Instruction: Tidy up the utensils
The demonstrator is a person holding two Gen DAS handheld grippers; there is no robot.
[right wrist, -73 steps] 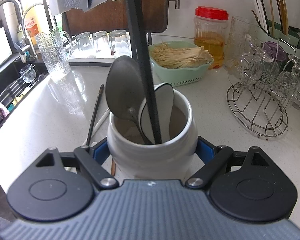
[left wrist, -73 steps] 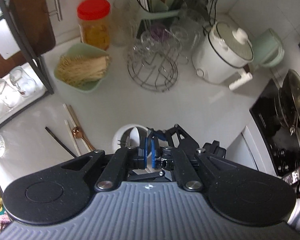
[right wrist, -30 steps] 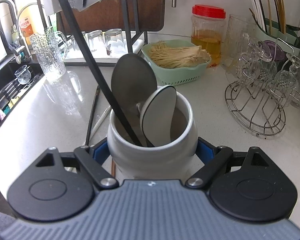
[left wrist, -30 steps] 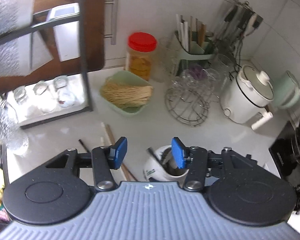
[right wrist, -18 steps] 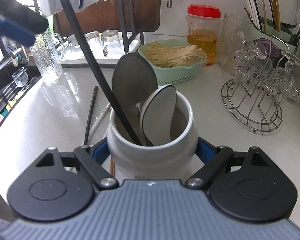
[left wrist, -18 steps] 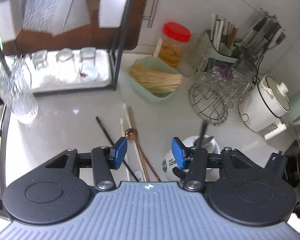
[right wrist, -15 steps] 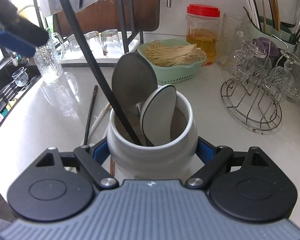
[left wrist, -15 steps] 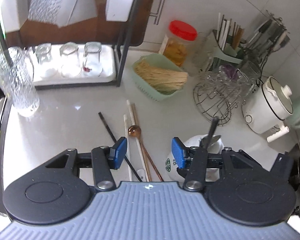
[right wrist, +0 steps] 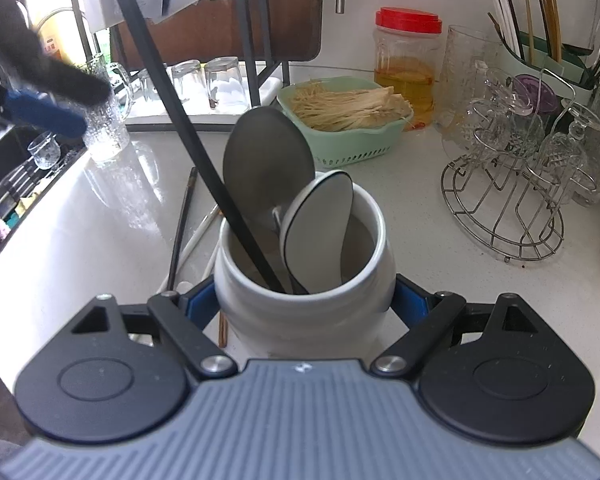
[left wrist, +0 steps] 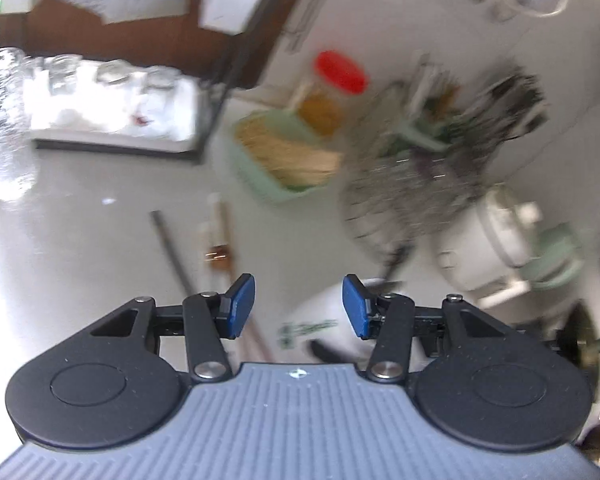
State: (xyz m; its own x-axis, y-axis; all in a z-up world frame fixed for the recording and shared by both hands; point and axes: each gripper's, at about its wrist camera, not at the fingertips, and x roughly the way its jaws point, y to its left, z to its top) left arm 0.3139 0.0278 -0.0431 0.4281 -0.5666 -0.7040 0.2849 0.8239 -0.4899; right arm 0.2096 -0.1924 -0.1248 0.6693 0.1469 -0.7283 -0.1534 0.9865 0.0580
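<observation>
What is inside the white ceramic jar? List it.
The white ceramic jar holds a black chopstick, a grey spoon and a white spoon; its wall hides their lower ends.

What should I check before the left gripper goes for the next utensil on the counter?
1. Left gripper open and holding nothing: ok.
2. Right gripper clamped on the white ceramic jar: ok.
3. Black chopstick already in the jar, leaning left: ok.
4. Loose utensils remain: dark chopstick, white chopstick: ok.
5. Copper spoon position: cannot tell, left view blurred.
6. Jar room beside the two spoons: ok.
</observation>
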